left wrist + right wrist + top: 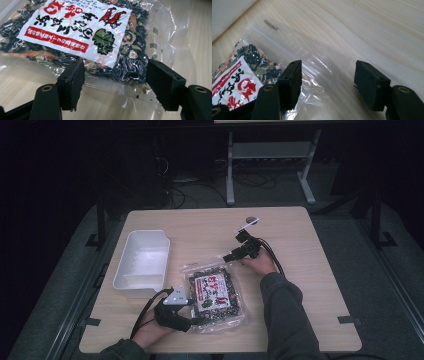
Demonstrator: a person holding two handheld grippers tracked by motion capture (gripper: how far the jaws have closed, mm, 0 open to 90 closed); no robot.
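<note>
The clear plastic packet of dark dried food with a red-and-white label [215, 294] lies flat at the wooden table's [300, 285] six o'clock. Left gripper [192, 306] (jaws apart) straddles its near edge; right gripper [226, 257] — likewise unclosed — straddles its far clear corner at twelve o'clock.

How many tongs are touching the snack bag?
2, I think. The left tongs sit at the near edge of the snack bag; the right tongs sit at its far clear corner. Both look open, not squeezing it yet.
</note>
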